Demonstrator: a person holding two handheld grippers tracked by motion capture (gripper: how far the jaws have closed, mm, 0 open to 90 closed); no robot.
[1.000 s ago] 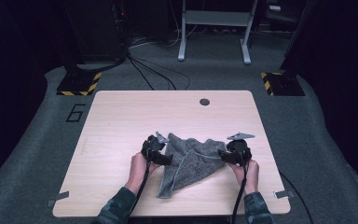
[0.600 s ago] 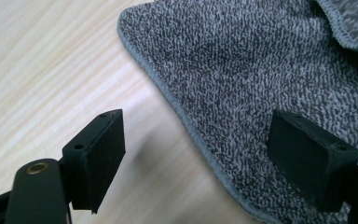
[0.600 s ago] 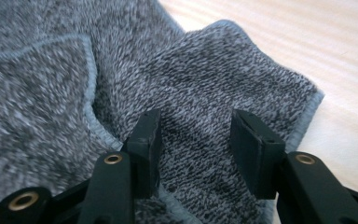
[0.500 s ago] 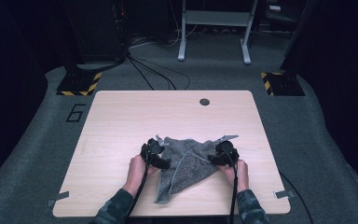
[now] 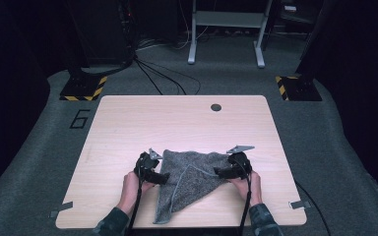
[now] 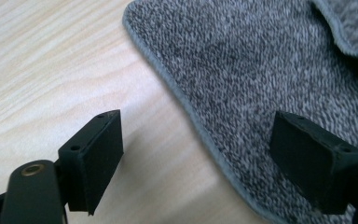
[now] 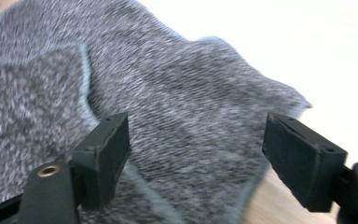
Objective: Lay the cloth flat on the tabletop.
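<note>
grey towel [image 5: 189, 184], near corner past table [image 5: 128, 128] edge

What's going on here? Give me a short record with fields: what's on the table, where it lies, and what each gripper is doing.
Thing: grey cloth, partly folded, one flap lying over it
Place: near edge of the table
Left gripper: jaws open, astride the cloth's hemmed edge, not pressing on it
Right gripper: jaws have just been opening, wide apart over the cloth's corner, nothing pinched
Hands: one behind each gripper
</note>
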